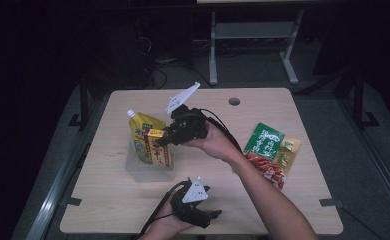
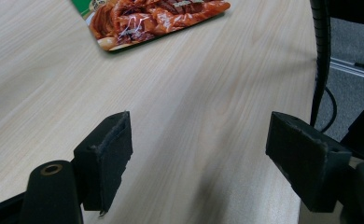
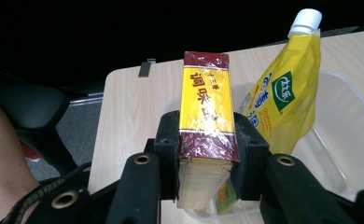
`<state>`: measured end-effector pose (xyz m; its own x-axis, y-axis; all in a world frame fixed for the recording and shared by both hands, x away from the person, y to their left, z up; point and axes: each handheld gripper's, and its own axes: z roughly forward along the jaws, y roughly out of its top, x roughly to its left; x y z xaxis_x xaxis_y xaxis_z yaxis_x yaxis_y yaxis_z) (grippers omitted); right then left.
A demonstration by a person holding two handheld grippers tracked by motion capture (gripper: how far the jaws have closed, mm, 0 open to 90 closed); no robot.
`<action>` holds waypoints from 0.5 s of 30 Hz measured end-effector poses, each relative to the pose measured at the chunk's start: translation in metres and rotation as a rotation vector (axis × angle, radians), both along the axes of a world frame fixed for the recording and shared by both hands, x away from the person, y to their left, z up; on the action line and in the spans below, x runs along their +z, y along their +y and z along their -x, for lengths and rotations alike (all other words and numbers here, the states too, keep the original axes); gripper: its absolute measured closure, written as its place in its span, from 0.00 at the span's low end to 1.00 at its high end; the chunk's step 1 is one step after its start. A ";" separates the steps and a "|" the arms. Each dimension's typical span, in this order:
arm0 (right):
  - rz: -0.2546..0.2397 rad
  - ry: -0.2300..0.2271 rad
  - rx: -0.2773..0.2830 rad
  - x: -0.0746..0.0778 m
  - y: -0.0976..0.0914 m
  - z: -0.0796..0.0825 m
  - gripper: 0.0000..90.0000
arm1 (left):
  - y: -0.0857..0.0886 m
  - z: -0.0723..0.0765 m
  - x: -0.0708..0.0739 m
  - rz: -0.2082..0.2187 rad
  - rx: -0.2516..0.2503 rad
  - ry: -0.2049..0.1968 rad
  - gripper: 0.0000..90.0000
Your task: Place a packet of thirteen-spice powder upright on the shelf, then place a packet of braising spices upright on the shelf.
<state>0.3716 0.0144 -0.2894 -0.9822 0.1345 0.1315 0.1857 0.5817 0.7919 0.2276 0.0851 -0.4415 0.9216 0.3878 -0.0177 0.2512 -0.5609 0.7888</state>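
Note:
My right gripper is shut on a yellow and dark red box, its pads pressing both long sides. In the high view the right gripper holds this box over a clear plastic tub. A yellow spouted pouch with a white cap leans upright in the tub, just left of the box; it shows as the yellow pouch beside the held box. My left gripper rests open over bare tabletop near the front edge, seen as the left gripper from above.
A green and red snack packet lies flat on the right half of the wooden table; its near end shows beyond the left gripper. A cable hole sits near the back edge.

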 end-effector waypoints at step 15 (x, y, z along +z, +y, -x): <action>-0.007 -0.014 0.012 0.001 0.008 -0.002 0.75 | 0.000 0.001 0.001 -0.002 -0.010 -0.006 0.25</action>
